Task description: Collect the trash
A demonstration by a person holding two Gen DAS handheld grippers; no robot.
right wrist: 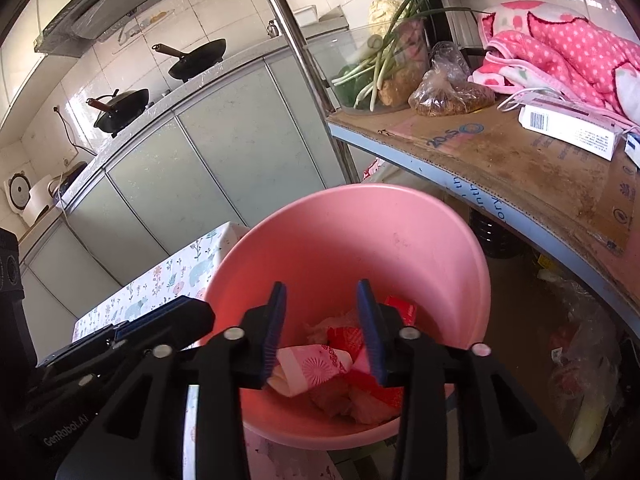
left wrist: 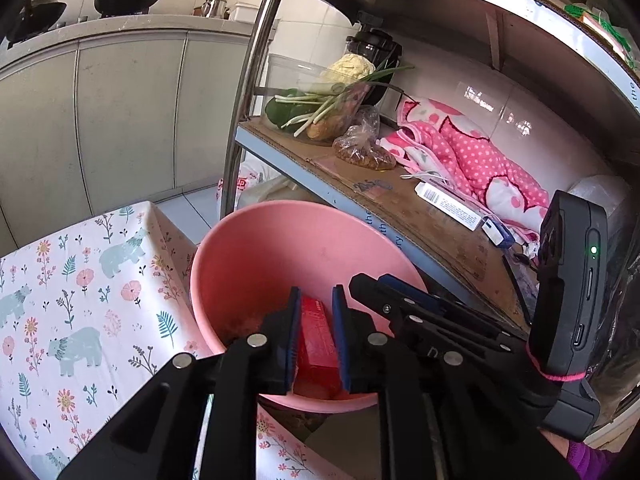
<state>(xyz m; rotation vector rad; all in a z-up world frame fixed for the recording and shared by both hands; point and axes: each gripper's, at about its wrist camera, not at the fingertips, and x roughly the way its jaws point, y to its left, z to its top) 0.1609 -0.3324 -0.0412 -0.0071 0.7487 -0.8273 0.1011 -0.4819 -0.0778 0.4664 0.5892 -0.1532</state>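
Although the left hand-held gripper [left wrist: 316, 336] has a red box [left wrist: 318, 344] between its blue pads, whether the pads press it or merely flank it cannot be told for certain; they stand close against both its sides, so it looks pinched, and it hangs over the inside of the pink bin [left wrist: 304, 240]. The right hand-held gripper [right wrist: 322, 332] is spread, nothing between its fingers, poised above the same bin's mouth [right wrist: 472, 264].

Below it, in the bin's bottom, lie a folded pink-and-white wrapper [right wrist: 316, 368], red scraps [right wrist: 400, 308] and crumpled paper, so several pieces appear already collected. The red box seems the piece in hand, and letting it drop looks like the step remaining here.

Outward, the floral counter [left wrist: 80, 280] beside the bin shows no litter in the part visible. The shelf [right wrist: 500, 160] carries a white carton [right wrist: 568, 132], a bag of brown food [right wrist: 452, 100], scallions and a pink blanket; whether any of that counts as trash cannot be judged.
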